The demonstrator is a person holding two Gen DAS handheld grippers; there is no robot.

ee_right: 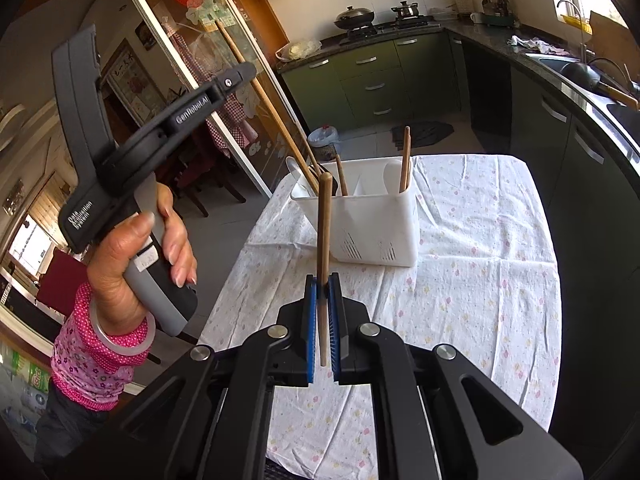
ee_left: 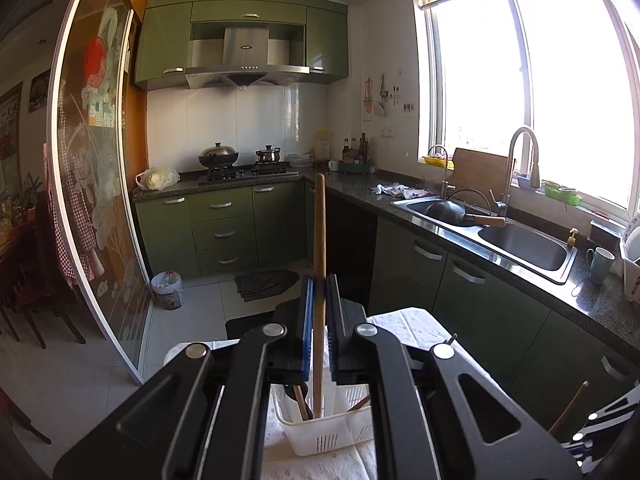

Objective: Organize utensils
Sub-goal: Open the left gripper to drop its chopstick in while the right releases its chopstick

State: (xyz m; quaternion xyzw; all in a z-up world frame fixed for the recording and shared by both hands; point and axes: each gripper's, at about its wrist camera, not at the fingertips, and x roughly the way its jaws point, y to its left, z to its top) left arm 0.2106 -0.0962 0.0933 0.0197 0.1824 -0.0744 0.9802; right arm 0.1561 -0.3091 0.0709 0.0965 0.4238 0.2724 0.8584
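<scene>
My left gripper (ee_left: 319, 286) is shut on a long wooden utensil handle (ee_left: 319, 240) that stands upright with its lower end inside the white utensil basket (ee_left: 320, 434). My right gripper (ee_right: 323, 285) is shut on a shorter wooden stick (ee_right: 324, 232), held upright above the table in front of the basket (ee_right: 372, 236). The basket holds several wooden handles and a white spoon. In the right wrist view the left gripper body (ee_right: 132, 152) is raised at the left, and its long utensil (ee_right: 264, 100) slants down into the basket's left compartment.
The basket stands on a table with a floral white cloth (ee_right: 460, 280). A sink (ee_left: 500, 232) with a dark pan, a mug (ee_left: 599, 264) and a dish rack line the counter at right. A stove (ee_left: 244, 170) with pots is at the back. A glass sliding door (ee_left: 96, 184) stands left.
</scene>
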